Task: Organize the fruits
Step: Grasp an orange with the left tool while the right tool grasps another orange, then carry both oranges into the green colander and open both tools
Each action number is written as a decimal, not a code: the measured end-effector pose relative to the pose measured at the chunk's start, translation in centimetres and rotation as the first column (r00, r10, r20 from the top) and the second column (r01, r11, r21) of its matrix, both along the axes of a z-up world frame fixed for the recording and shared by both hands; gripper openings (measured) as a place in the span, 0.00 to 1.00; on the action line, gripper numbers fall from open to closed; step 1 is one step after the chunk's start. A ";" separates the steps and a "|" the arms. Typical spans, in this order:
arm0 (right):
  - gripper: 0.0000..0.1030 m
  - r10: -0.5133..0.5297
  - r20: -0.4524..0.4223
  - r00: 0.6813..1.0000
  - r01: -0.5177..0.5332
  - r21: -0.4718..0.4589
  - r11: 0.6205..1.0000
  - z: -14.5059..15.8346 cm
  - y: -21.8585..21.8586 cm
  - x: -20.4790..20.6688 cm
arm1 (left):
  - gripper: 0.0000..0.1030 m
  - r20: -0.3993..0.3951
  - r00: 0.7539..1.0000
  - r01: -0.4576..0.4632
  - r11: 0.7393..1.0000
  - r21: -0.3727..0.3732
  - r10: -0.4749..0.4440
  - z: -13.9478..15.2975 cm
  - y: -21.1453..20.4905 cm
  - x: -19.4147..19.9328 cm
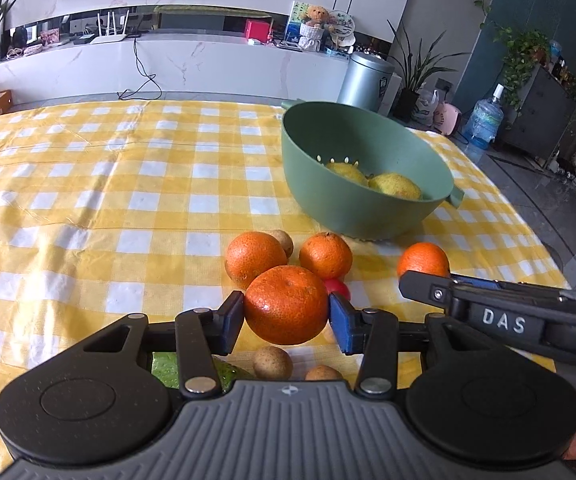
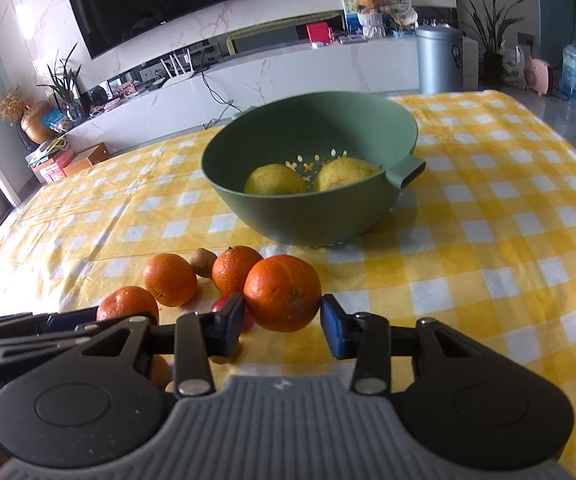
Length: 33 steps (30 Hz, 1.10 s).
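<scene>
In the left wrist view my left gripper (image 1: 285,305) is shut on an orange (image 1: 283,288), its blue pads pressing both sides, just above the checked cloth. My right gripper (image 1: 428,282) comes in from the right, with a second orange (image 1: 424,258) at its tip. In the right wrist view my right gripper (image 2: 281,309) is shut on that orange (image 2: 281,286); the left gripper (image 2: 87,320) shows at the left edge with its orange (image 2: 127,302). A green colander bowl (image 1: 328,204) (image 2: 308,224) stands beyond, holding two yellow fruits (image 2: 273,180).
Two loose oranges (image 1: 253,256) (image 1: 326,254) lie between the grippers and the bowl, with a small brown fruit (image 1: 283,240) and a red one (image 1: 338,286). More brown fruits (image 1: 272,362) and a green fruit (image 1: 167,368) lie under the left gripper. The yellow checked cloth (image 1: 107,200) stretches left.
</scene>
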State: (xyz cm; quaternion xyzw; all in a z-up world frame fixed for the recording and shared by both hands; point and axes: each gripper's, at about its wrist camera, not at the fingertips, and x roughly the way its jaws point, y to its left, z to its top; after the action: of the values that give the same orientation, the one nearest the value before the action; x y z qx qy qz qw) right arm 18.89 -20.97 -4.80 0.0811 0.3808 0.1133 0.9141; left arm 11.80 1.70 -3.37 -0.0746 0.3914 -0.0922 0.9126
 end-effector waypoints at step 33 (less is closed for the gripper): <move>0.37 0.109 0.133 0.985 -0.090 -0.140 0.986 9.5 -4.6 4.5 | 0.50 0.027 0.996 0.083 0.996 0.011 -0.083 7.1 -5.1 9.1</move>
State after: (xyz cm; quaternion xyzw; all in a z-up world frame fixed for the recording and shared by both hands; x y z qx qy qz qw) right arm 23.39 -25.54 4.67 -0.0074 0.3258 0.1386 0.9352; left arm 20.93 -3.35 3.72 -0.0522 0.3822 -0.1291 0.9135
